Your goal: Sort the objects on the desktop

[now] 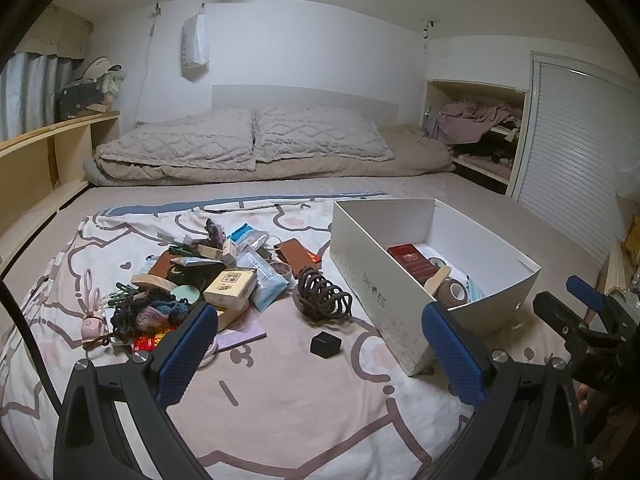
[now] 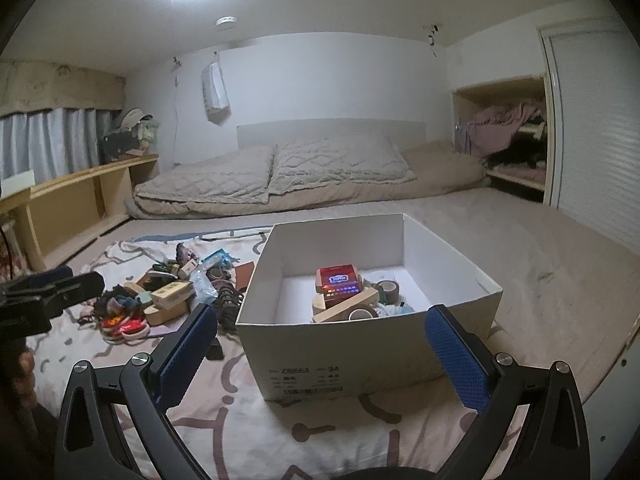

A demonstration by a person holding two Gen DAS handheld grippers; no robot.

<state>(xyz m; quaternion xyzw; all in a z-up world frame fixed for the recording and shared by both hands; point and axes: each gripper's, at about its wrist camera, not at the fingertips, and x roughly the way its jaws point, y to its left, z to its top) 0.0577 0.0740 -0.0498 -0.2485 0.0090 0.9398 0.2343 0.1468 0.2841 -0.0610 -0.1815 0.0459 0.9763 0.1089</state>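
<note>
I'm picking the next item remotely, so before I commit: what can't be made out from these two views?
- Bottom of the pile: both views, upper items cover the lower ones.
- Box contents: right wrist view, the near wall hides the floor; left wrist view, the side wall does.
- Small black object: left wrist view, too small to identify.
- Right tongs: left wrist view, cut off by the edge.

On the bed, the box (image 1: 404, 320) sat to the right with the packet (image 1: 412, 263) and tape rolls (image 1: 452, 292) inside; left of it lay the heap (image 1: 208, 276), the hair clip (image 1: 322, 292) between heap and box, the small cube (image 1: 325, 345) just before the clip, pillows (image 1: 248, 138) well behind
</note>
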